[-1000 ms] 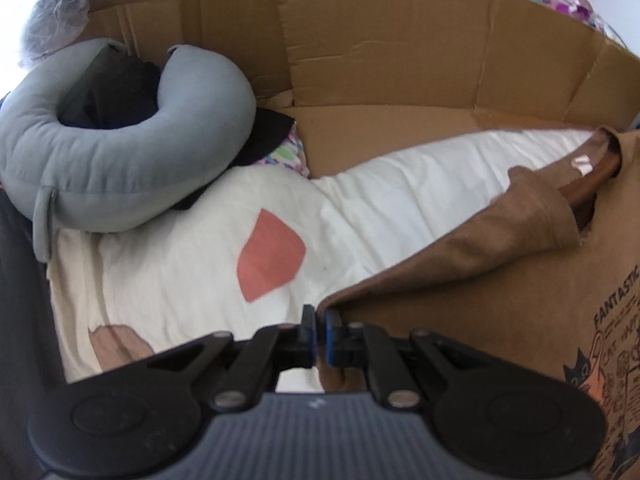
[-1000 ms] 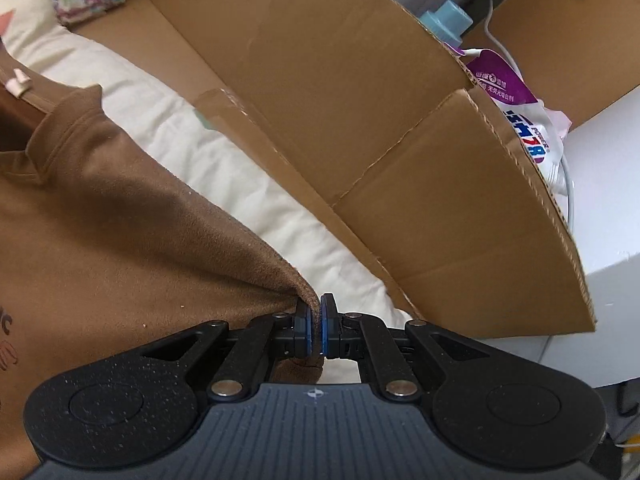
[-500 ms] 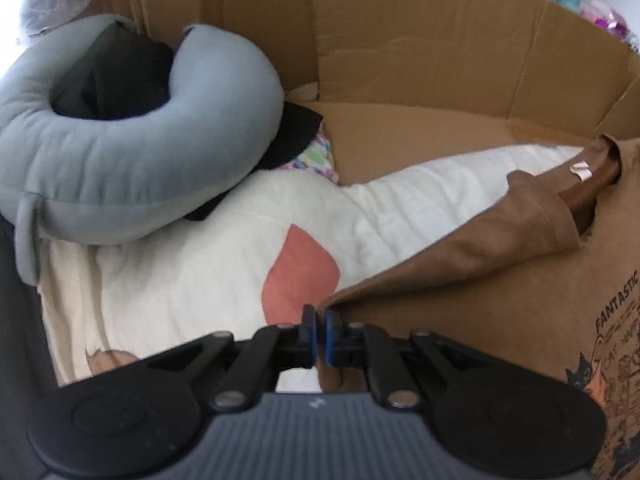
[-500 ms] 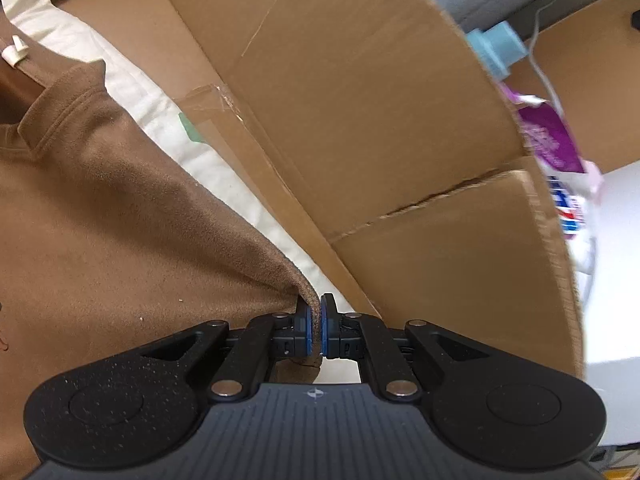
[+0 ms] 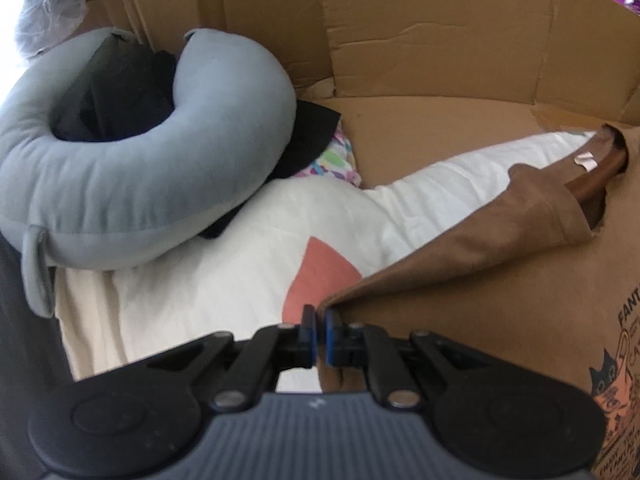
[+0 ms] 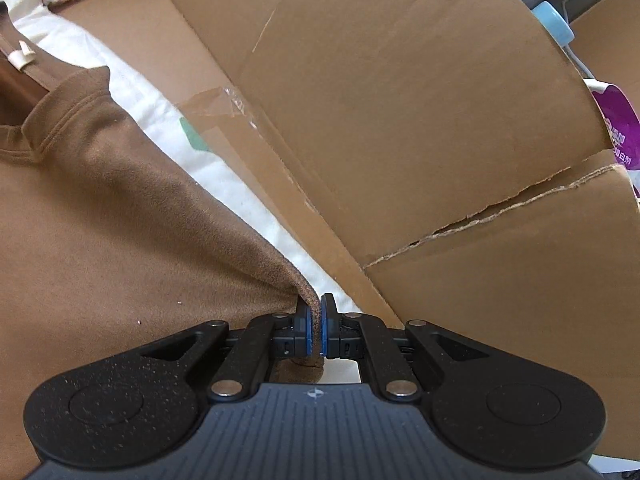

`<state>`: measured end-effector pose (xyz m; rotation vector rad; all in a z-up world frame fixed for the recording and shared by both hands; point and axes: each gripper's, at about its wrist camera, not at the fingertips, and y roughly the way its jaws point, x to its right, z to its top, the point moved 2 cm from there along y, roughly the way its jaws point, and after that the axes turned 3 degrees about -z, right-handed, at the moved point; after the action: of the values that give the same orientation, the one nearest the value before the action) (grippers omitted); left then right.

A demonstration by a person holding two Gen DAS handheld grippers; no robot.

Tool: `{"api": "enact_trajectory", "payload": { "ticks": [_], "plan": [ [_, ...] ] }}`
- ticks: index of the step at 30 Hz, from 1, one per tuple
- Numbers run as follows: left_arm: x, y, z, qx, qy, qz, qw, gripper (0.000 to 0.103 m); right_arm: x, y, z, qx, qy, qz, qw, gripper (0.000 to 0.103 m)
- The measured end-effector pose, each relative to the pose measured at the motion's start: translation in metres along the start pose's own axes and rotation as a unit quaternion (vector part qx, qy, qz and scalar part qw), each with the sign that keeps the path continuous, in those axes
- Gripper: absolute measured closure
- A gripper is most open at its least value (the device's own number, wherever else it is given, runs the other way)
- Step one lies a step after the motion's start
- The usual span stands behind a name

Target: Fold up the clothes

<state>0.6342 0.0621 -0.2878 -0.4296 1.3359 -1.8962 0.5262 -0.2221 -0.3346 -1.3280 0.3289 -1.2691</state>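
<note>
Left gripper [image 5: 319,330]: jaws clenching one corner fold of the brown sweatshirt [image 5: 500,280]. Right gripper [image 6: 315,330]: jaws clenching the opposite corner fold, cloth visibly pinched between the blue pads [image 6: 308,330]. Sweatshirt is lying between the two grippers, its collar [image 5: 592,176] at the far end, so the long axis is running away from both jaws; neither hand is looking nearer. It is resting on a white cushion [image 5: 224,280] inside a cardboard box [image 5: 440,48]. Also in the box: a grey neck pillow [image 5: 160,184] with dark clothing [image 5: 120,100] in its hollow, far left. Likely next: carrying both corners toward the collar together.
</note>
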Motion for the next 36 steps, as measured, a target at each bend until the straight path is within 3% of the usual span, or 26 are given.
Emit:
{"api": "enact_trajectory", "payload": {
  "ticks": [8, 12, 15, 16, 17, 19, 23, 28, 36],
  "plan": [
    [0.011, 0.030, 0.017, 0.000, 0.006, 0.005, 1.0000, 0.099, 0.008, 0.027, -0.013, -0.007, 0.020, 0.012, 1.000, 0.101],
    [0.013, 0.044, 0.016, -0.012, 0.005, 0.007, 0.9999, 0.096, 0.008, 0.034, -0.022, -0.002, 0.029, 0.053, 0.998, 0.100],
    [0.015, 0.041, 0.018, -0.013, 0.007, 0.000, 0.9999, 0.089, 0.012, 0.031, -0.025, 0.012, 0.028, 0.074, 0.997, 0.096],
    [0.016, 0.037, 0.019, -0.014, 0.011, -0.003, 0.9998, 0.089, 0.015, 0.026, -0.024, 0.023, 0.036, 0.085, 0.995, 0.085],
    [0.016, 0.032, 0.020, -0.013, 0.010, -0.006, 0.9998, 0.088, 0.017, 0.020, -0.022, 0.037, 0.049, 0.099, 0.993, 0.075],
    [0.016, 0.023, 0.022, -0.009, 0.008, -0.013, 0.9998, 0.086, 0.023, 0.008, -0.019, 0.067, 0.075, 0.124, 0.987, 0.067],
    [0.018, 0.005, 0.031, 0.022, -0.010, -0.033, 0.9992, 0.083, 0.032, 0.000, -0.016, 0.112, 0.121, 0.168, 0.972, 0.067],
    [0.033, 0.006, 0.054, 0.048, -0.020, -0.037, 0.9980, 0.082, 0.021, 0.012, -0.001, 0.136, 0.152, 0.203, 0.958, 0.067],
    [0.069, 0.045, 0.081, 0.038, -0.021, -0.033, 0.9985, 0.082, 0.013, 0.031, 0.026, 0.155, 0.186, 0.239, 0.940, 0.067]
  ]
}}
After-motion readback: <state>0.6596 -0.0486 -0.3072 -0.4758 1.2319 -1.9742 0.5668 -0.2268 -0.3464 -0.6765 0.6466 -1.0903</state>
